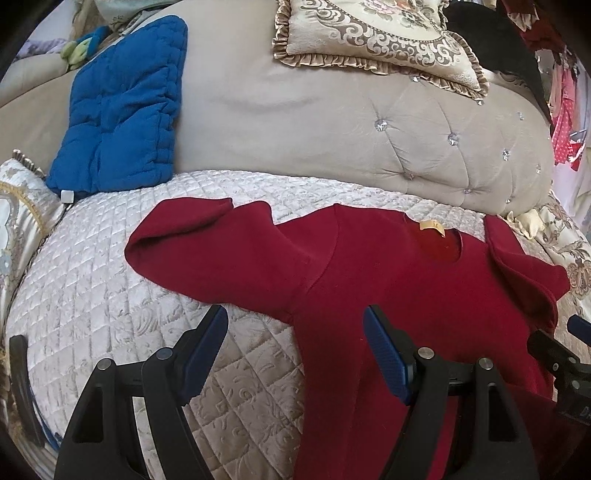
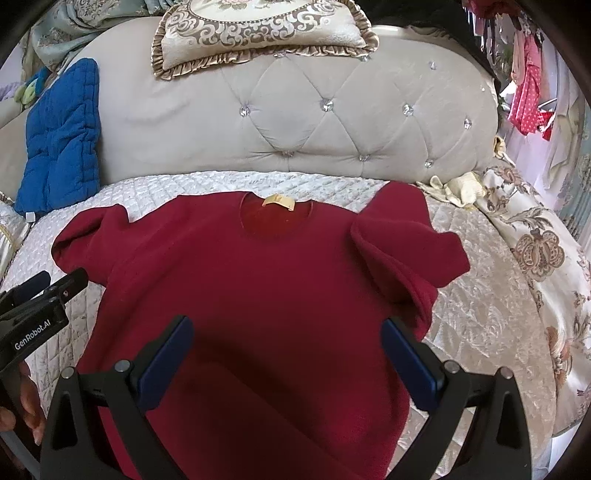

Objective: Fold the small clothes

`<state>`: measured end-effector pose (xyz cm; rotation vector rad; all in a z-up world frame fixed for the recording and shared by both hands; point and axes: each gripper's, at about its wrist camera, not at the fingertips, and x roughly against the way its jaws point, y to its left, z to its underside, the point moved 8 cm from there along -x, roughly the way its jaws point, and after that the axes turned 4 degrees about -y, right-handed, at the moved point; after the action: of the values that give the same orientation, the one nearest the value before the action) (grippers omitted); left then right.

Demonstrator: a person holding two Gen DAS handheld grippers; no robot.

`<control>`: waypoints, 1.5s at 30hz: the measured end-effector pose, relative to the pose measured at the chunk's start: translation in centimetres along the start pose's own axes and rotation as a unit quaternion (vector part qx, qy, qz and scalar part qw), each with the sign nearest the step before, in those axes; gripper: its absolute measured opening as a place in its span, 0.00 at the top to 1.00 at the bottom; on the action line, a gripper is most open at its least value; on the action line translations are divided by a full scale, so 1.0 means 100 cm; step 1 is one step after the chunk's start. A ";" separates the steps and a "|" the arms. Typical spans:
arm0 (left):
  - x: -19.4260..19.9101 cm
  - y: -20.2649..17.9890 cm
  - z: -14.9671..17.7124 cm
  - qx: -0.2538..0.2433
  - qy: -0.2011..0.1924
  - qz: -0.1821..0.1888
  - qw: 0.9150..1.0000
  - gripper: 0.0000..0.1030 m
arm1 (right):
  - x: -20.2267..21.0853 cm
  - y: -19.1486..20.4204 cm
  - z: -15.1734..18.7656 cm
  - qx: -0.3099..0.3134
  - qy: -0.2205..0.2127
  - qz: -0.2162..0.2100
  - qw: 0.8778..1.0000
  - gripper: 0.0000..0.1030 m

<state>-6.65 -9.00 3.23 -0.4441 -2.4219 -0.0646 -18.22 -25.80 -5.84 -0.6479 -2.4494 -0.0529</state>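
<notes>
Left hand-held gripper (image 1: 295,354) wide open, empty, poised over the left edge of the red shirt (image 2: 258,295). Right hand-held gripper (image 2: 288,354) also spread wide, gripping nothing, above the shirt's lower body. Shirt spread flat on the quilted bed cover (image 2: 480,302), neck label (image 2: 277,202) up, right sleeve (image 2: 402,243) folded inward. Beyond: tufted headboard (image 2: 295,133), blue quilted cushion (image 1: 122,107), ruffled pillow (image 2: 258,33).

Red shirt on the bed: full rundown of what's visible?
The red shirt is dark red, soft-looking knit with a round neckline and a tan neck label. It lies flat, collar toward the headboard, on the quilted bedcover. Its left sleeve spreads outward; its right sleeve is folded and bunched. Neither open gripper holds it.
</notes>
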 end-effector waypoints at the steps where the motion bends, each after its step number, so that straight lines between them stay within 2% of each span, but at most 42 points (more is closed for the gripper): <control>1: 0.000 0.000 0.000 0.000 0.000 0.000 1.000 0.46 | -0.001 0.000 0.000 -0.002 0.001 -0.001 1.000 0.00; 19: -0.010 0.012 0.000 0.003 0.012 -0.010 1.000 0.46 | -0.016 0.006 0.003 -0.019 0.020 -0.027 0.999 0.00; 45: -0.021 0.030 -0.001 0.024 0.025 -0.030 0.999 0.46 | -0.029 0.030 -0.003 0.002 0.028 -0.037 0.999 0.00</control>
<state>-4.07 -6.82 1.74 -0.3438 -2.3815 -0.0420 -14.59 -24.47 -7.58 -0.5470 -2.4182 -0.0944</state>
